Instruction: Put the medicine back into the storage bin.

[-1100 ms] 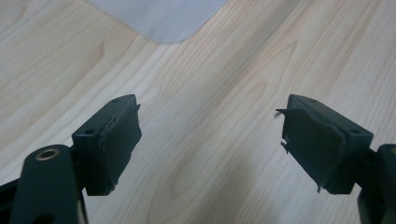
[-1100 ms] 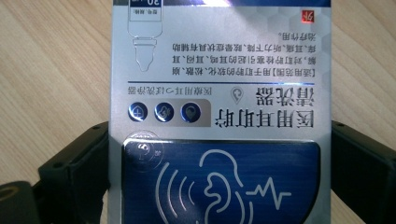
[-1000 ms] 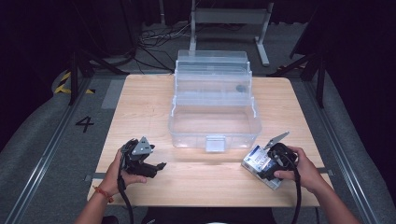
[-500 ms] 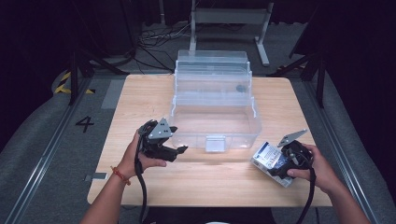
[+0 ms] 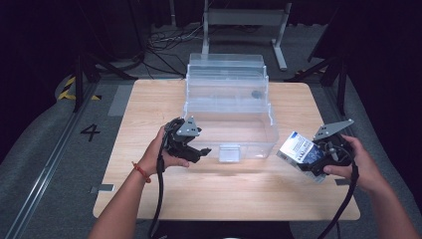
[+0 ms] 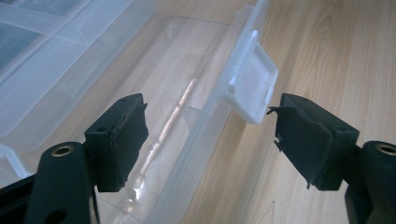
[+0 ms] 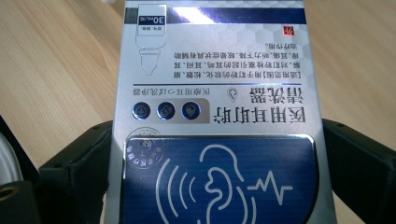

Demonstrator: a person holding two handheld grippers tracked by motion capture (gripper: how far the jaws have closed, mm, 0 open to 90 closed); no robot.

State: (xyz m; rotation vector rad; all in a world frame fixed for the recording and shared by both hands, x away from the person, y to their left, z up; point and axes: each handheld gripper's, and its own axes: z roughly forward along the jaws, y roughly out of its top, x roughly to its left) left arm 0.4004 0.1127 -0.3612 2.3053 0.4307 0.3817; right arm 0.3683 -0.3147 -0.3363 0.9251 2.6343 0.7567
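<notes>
A clear plastic storage box (image 5: pixel 230 117) with rounded corners stands mid-bench, its lid raised at the far side and its frosted latch tab (image 5: pixel 229 153) hanging at the near wall. The bench (image 5: pixel 149 107) is pale wood with a fine straight grain and rounded corners.

The left gripper (image 5: pixel 198 152) hovers just left of the latch, near the box's near-left corner. In the left gripper view its jaws stand released and wide apart, with the box's near rim and the latch tab (image 6: pixel 250 84) between them but touching neither pad; the rubber pad (image 6: pixel 308 140) on one side is frayed at its edge. That view also shows the box's glossy, scuffed floor and ribbed lid, which the high view blurs.

The right gripper (image 5: pixel 303 160) holds a small glossy carton (image 5: pixel 297 148) off the bench, near the right edge and just right of the box. The right gripper view shows its jaws clenched on the carton's (image 7: pixel 215 140) two sides, and its face: silver card with printed text, a dark blue panel with an ear outline, and a small bottle drawing.

Bare wood lies open along the near edge and at the left of the box.
</notes>
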